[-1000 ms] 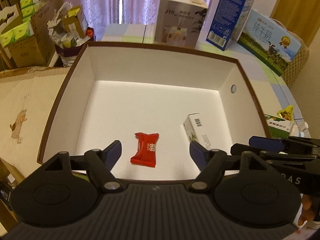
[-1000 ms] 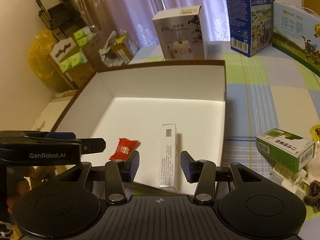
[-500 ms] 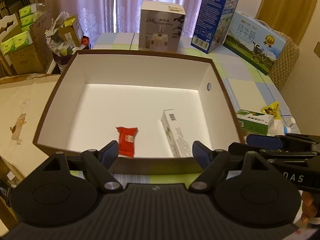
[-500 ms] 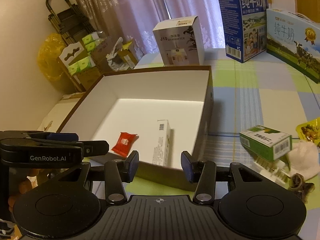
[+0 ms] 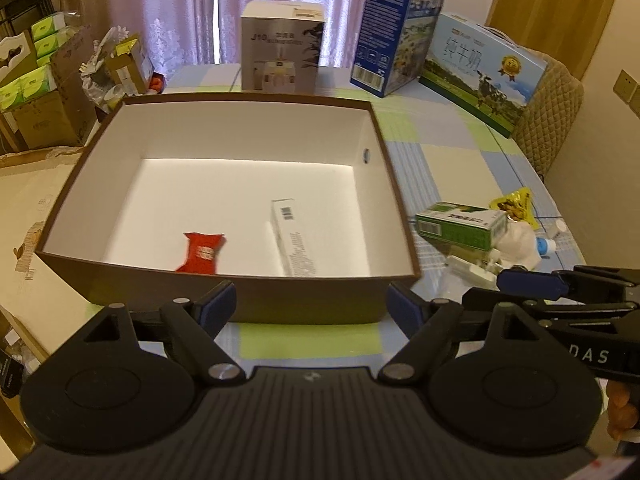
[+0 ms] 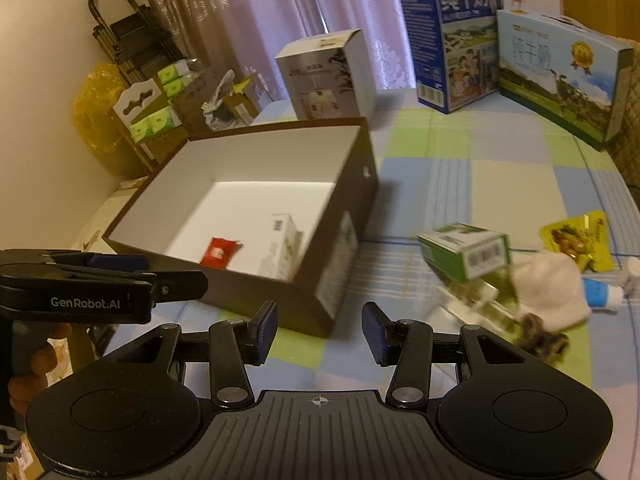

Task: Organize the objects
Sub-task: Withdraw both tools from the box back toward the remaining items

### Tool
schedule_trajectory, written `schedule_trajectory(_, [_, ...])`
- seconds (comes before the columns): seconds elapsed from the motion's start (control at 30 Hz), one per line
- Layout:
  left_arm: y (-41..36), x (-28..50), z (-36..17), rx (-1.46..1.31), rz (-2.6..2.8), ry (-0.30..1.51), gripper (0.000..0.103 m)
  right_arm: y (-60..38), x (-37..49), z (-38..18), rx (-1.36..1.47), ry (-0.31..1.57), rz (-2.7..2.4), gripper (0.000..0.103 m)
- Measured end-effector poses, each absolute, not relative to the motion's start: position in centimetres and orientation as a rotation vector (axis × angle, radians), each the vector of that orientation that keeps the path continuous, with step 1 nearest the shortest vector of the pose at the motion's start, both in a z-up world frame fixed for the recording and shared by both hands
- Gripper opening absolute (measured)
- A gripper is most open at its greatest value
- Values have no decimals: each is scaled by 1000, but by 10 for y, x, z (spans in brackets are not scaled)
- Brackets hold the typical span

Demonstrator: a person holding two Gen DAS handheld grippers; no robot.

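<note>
1. So the red candy [image 5: 202, 251] and white carton [image 5: 294, 238], lower middle of the brown box [image 5: 256, 300], got smaller as both claws backed off.
2. Left gripper [image 5: 310, 306] was opening, empty; right gripper [image 6: 319, 328] half open, empty.
3. Green box [image 6: 466, 250] at right looked next.

"GenRobot.AI" on left gripper [image 6: 160, 280] (white lettering)

A brown box [image 5: 256, 304], white inside, holds a red candy [image 5: 200, 253] beside a white carton [image 5: 294, 240].
</note>
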State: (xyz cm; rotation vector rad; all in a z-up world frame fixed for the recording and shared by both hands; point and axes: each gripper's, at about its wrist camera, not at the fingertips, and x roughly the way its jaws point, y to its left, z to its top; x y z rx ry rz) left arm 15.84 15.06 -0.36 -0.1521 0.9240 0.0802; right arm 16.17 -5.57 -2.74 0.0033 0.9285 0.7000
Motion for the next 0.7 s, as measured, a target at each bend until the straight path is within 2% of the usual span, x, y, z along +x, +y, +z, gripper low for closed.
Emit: schedule_trajectory(0.7, [47, 178, -31, -91, -76, 1001, 80, -187, 179, -45, 47, 1002, 522, 44])
